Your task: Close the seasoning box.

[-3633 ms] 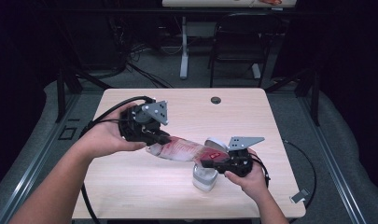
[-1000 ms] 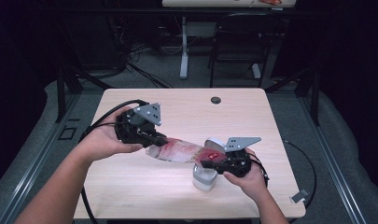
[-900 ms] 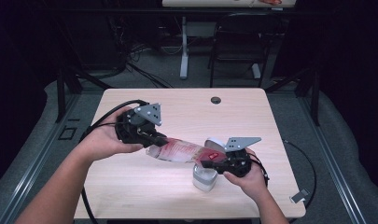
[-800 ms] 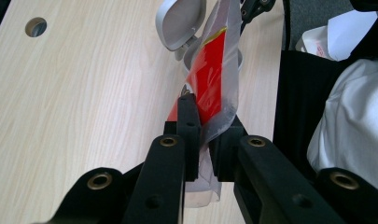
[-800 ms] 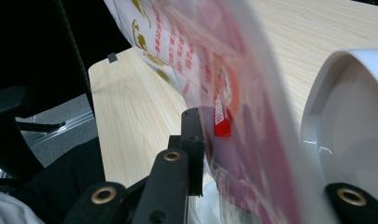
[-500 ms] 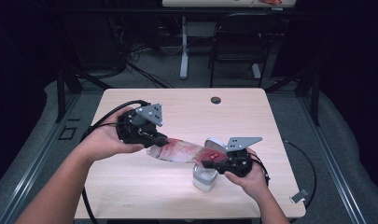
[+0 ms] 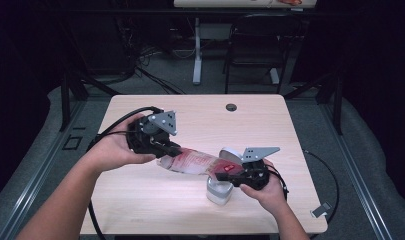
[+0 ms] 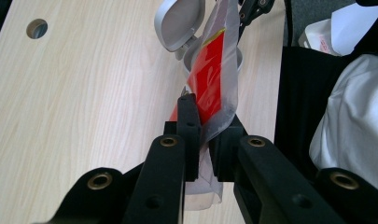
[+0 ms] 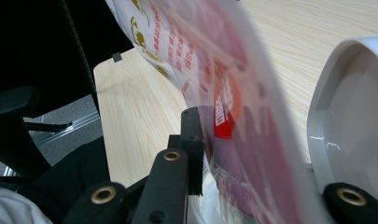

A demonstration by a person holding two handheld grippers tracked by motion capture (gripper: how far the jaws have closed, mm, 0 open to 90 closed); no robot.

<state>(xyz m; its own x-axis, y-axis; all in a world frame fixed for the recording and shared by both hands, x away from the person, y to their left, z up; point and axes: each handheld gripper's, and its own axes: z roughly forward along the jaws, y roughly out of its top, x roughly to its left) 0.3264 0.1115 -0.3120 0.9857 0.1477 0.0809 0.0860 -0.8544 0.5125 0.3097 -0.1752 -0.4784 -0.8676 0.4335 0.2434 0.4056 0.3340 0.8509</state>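
A clear plastic packet [image 7: 195, 162] with red print is stretched between my two grippers, slanting down toward the right. My left gripper [image 7: 172, 150] is shut on its upper left end; in the left gripper view the jaws pinch the packet's [image 8: 212, 84] crumpled edge at my left gripper [image 8: 203, 135]. My right gripper [image 7: 225, 172] is shut on the lower end, just above a small white container [image 7: 219, 192] whose round flip lid [image 7: 229, 152] stands open. In the right gripper view the packet [image 9: 233, 116] covers one jaw of my right gripper [image 9: 214, 154], beside the lid [image 9: 350, 121].
The wooden table [image 7: 270, 125] has a round cable hole [image 7: 231, 107] at its far edge. Cables trail off both grippers to the table's sides. A black chair [image 7: 252, 55] and another desk's leg [image 7: 196, 55] stand beyond the table.
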